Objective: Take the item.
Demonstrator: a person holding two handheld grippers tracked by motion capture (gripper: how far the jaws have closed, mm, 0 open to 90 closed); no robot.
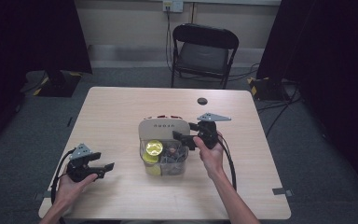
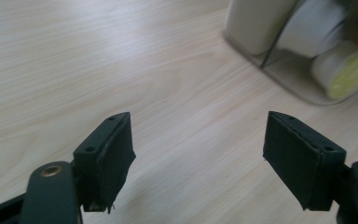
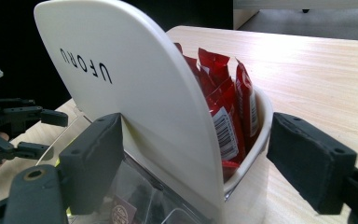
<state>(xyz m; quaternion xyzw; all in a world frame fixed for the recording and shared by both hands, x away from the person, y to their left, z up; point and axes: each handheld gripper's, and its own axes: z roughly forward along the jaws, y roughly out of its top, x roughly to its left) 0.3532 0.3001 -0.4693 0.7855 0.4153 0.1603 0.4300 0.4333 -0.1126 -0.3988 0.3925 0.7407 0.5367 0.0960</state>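
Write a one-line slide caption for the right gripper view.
Right gripper open astride the cream lid of a storage box, red snack packets standing behind it.

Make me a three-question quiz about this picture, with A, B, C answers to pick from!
1. Where is the left gripper?
A. inside the box
B. over bare table, left of the box
C. on the chair

2. What colour are the packets behind the white lid?
A. red
B. blue
C. green

3. How do the left gripper's jaws stand?
A. clamped on a cup
B. apart, nothing between them
C. clamped on the lid

Answers:
1. B: the high view shows it over the wooden table, left of the box.
2. A: the right gripper view shows red packets.
3. B: the left gripper view shows bare wood between them.
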